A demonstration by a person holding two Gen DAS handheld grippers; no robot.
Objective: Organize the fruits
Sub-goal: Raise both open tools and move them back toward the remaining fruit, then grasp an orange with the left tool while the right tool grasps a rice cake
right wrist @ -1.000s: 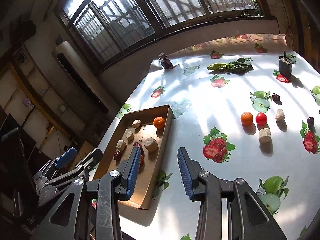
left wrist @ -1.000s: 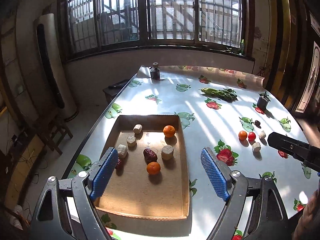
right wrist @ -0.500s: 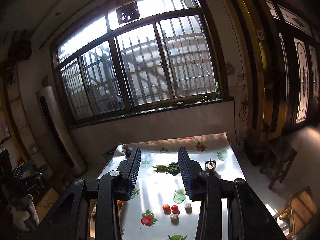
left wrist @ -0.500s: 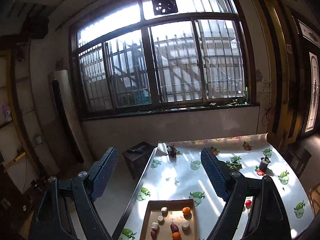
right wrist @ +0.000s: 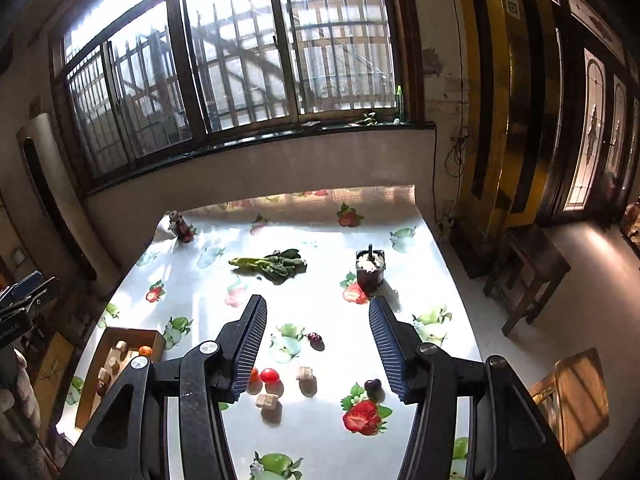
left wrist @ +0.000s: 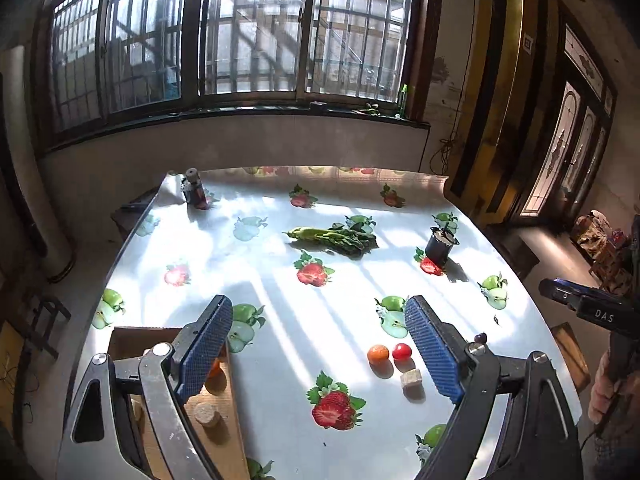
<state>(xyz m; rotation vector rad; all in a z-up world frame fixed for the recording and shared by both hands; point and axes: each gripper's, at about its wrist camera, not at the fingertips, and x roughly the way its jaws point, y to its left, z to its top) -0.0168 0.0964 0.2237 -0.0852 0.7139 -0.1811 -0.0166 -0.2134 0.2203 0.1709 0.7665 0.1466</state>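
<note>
A small orange (left wrist: 378, 353), a red cherry tomato (left wrist: 401, 351) and a beige cork-like piece (left wrist: 411, 380) lie together on the fruit-print tablecloth. The right wrist view shows the tomato (right wrist: 269, 375), two beige pieces (right wrist: 267, 400) (right wrist: 305, 372) and two dark fruits (right wrist: 314, 337) (right wrist: 372, 385). A cardboard tray (left wrist: 120, 338) at the left holds an orange and beige pieces; it also shows in the right wrist view (right wrist: 105, 336). My left gripper (left wrist: 318, 350) is open and empty above the table. My right gripper (right wrist: 318, 350) is open and empty above the loose fruit.
Leafy greens (left wrist: 334, 236) lie mid-table. A black pot (left wrist: 439, 245) stands at the right and a small bottle (left wrist: 194, 188) at the far left corner. A wooden chair (right wrist: 528, 268) and a stool (right wrist: 572, 396) stand right of the table.
Both grippers swung up to face the window half a second ago and have tilted back down to the table. The left one now looks further right, at the loose fruit.
</note>
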